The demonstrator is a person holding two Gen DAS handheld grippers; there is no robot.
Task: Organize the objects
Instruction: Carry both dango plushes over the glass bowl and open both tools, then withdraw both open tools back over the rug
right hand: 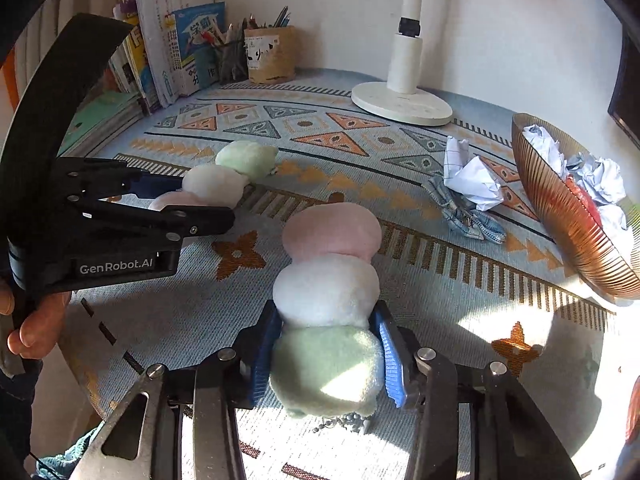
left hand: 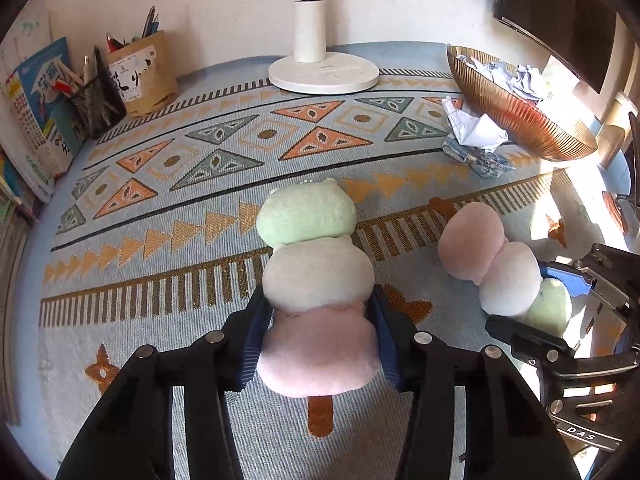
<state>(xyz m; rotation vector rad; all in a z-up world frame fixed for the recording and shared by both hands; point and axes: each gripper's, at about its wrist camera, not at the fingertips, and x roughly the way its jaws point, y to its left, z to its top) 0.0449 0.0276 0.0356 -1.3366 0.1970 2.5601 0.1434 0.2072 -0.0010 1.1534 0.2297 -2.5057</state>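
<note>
Two plush skewers lie on your patterned counter point(left hand: 160, 208), each clamped in a claw. Your left claw point(left hand: 320, 332) grips the left plush point(left hand: 316, 276) at its pink end, green end pointing away. Your right claw point(right hand: 328, 356) grips the right plush point(right hand: 330, 288) at its green end. A lamp point(left hand: 322, 68), paper-filled bowl point(left hand: 516, 116) and crumpled paper point(left hand: 476, 124) stand beyond.

light: strong daylight from the right | glare: washed-out patch on tabletop point(left hand: 576, 196) right of left gripper point(left hand: 320, 334) | shadows: hard, thrown leftward | focus: sharp | distortion: fisheye bending, black vignette corners
</note>
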